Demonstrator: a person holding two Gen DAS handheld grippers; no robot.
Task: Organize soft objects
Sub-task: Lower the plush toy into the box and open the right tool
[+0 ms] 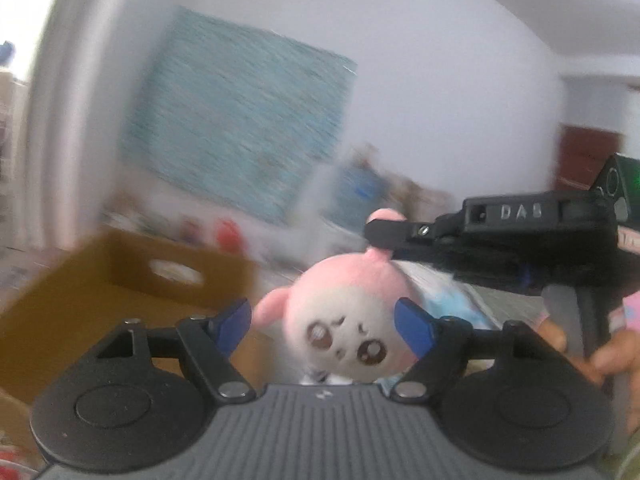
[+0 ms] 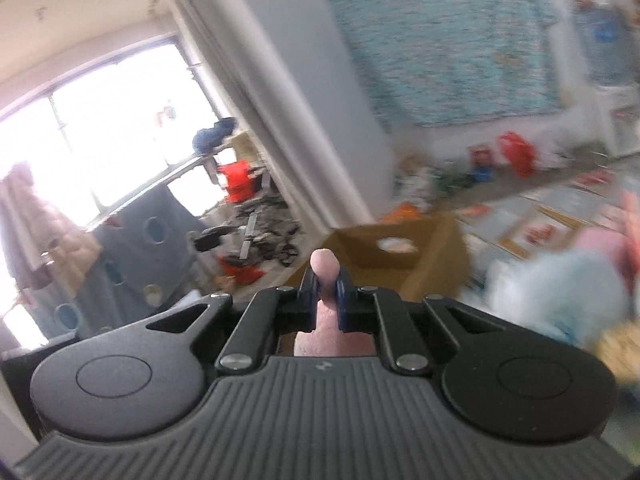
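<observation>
Left gripper (image 1: 322,326), in the left wrist view: blue-padded fingers (image 1: 232,326) spread wide apart, clamped on nothing. Between them, at the centre of the frame, a pink plush toy (image 1: 344,316) with a white face and big brown eyes, hanging upright and tilted a little; contact with either pad not clear. At 1 o'clock from the toy's head, the right gripper (image 1: 386,234), reaching in from 3 o'clock, pinched shut on the toy's upper ear. At 4 o'clock, the person's hand (image 1: 616,350) wrapped on that gripper's handle. At 9 o'clock, an open cardboard box (image 1: 132,272) with an oval handle cut-out in its far wall. At 11 o'clock, a blurred teal wall hanging (image 1: 240,120). Behind the toy, a pale blue soft thing (image 1: 452,304), mostly hidden.

Right gripper (image 2: 325,292), in the right wrist view: fingers drawn together, squeezed on the pink plush ear (image 2: 325,266), its tip poking up past the pads at 12 o'clock, more pink showing below them. Cardboard box (image 2: 436,248) just beyond, at 1 o'clock. At 3 o'clock, a blurred light-blue fluffy thing (image 2: 556,296) with pink behind it. At 10 o'clock, a bright window (image 2: 100,120). Teal wall hanging (image 2: 448,40) at 1 o'clock, high up.
</observation>
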